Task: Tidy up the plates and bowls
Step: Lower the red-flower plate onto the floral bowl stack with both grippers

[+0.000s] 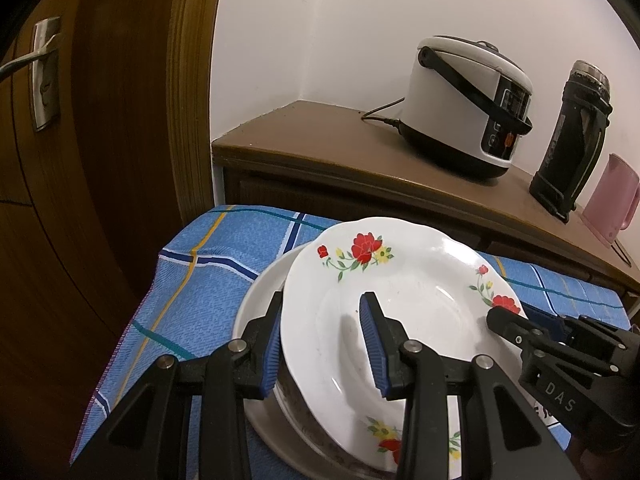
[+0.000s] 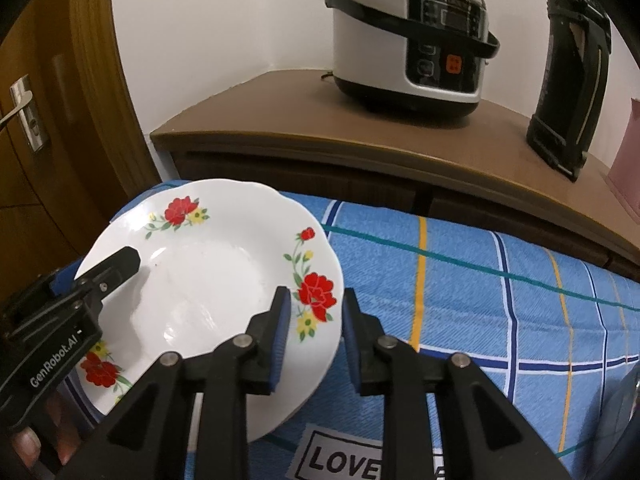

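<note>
Blue ribbed pads on my left fingers (image 1: pixel 372 340) sit either side of the near-left rim of the floral plate (image 1: pixel 400 280), one pad under the outer edge and the other down inside the well. I read that as a clenched hold on the rim, since the plate hangs tilted with its stained underside showing just below my fingers.

My right fingers (image 2: pixel 280 320) straddle the opposite rim of the same plate (image 2: pixel 208 272), one over the red flower and one just outside the edge. I cannot tell whether those pads are pressing or merely standing beside the china.

Directly beneath my left fingers, touching or nearly touching the tilted plate, lies a plain white dish (image 1: pixel 260 300) on the blue checked cloth (image 1: pixel 208 280) that covers the bench. The step looks like seating the floral plate squarely on that dish.

To do it well, I should:
- level the plate before lowering it, so one edge does not strike first and chip;
- keep both rims centred over the dish below;
- let go only once the plate rests on the dish;
- ease my inner finger up and out of the well so it does not drag the plate sideways.

Glazed china is slick, so a loose pinch on one side risks a slip.

Well beyond my fingers, a rice cooker (image 1: pixel 460 104) stands on a brown sideboard (image 1: pixel 304 140), clear of the work.
</note>
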The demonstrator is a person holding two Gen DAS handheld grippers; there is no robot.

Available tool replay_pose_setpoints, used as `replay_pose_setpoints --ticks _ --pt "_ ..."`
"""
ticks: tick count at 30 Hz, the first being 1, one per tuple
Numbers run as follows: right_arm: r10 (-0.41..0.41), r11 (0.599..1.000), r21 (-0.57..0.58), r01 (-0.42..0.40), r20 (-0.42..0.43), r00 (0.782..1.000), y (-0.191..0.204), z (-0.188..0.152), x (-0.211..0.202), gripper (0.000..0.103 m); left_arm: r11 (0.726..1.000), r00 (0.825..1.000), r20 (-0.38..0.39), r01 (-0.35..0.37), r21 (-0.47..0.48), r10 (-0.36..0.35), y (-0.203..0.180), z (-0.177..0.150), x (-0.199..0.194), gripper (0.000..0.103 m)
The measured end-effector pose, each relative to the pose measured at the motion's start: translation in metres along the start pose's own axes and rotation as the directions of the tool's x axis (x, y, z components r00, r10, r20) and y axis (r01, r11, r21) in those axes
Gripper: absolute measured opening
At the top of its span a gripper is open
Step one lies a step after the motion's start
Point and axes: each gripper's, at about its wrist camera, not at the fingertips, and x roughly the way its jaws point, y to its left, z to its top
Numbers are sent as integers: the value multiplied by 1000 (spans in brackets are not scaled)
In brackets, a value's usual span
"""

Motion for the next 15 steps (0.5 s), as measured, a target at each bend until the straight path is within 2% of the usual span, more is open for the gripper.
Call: replay_pose_setpoints --ticks 6,9,12,15 --pt "-17 1000 -23 17 0 1000 1 0 1 27 999 1000 -8 -17 29 17 -3 -2 -1 39" --pt "-2 1000 -28 2 -5 1000 3 -1 2 28 994 997 24 -81 71 80 -10 -4 -5 39" --pt "-7 999 -35 7 -5 1000 4 -1 2 29 996 998 19 -66 56 65 -5 -3 -5 39" --pt "-1 999 -37 1 -7 1000 2 0 3 29 995 996 21 -83 61 82 -5 -3 -5 40"
